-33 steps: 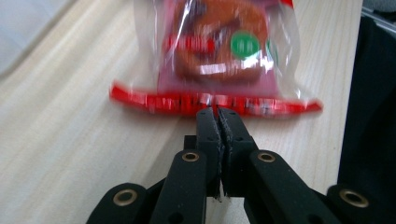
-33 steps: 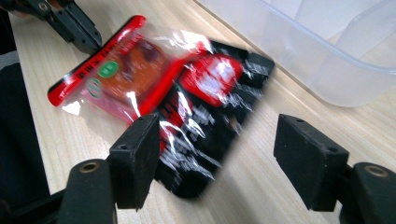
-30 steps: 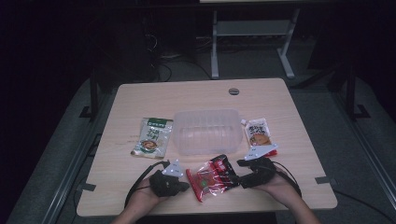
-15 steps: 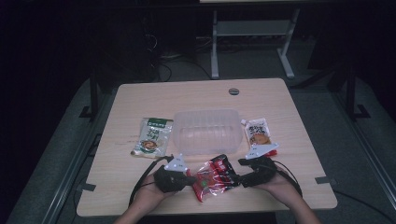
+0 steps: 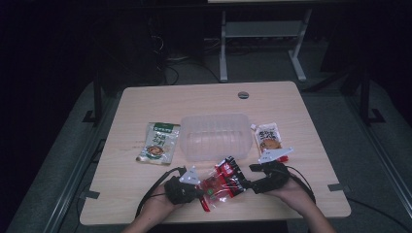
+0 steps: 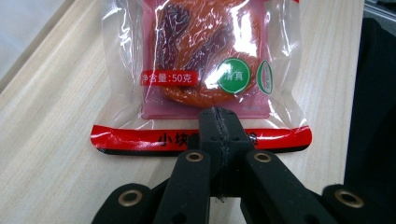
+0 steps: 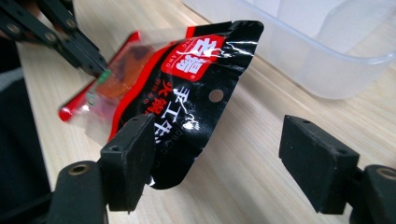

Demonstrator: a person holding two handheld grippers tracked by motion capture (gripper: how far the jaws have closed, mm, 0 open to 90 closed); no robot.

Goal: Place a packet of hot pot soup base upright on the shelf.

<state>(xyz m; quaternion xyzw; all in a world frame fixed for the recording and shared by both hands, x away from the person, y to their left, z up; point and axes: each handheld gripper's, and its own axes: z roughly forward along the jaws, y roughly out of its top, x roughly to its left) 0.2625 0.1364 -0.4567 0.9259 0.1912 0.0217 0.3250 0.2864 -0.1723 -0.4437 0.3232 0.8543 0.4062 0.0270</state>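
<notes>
High view first: the red snack packet lies at the table's six o'clock edge, just in front of the clear plastic tub. The left gripper is clamped on the packet's near seam, while the right gripper stands at its three o'clock end.

Left gripper view: the jaws meet on the red bottom seal of the packet. A good bite, I'd say, but it should stay on the seal, clear of the contents.

Right gripper view: the right gripper has its jaws apart and has just been opening them further; the packet's black top edge leans by one pad, unpressed. With one grip left, I'd lift slowly toward the tub at twelve o'clock.

The pale wood table also carries a green pouch and an orange sachet; the room beyond is dark.
</notes>
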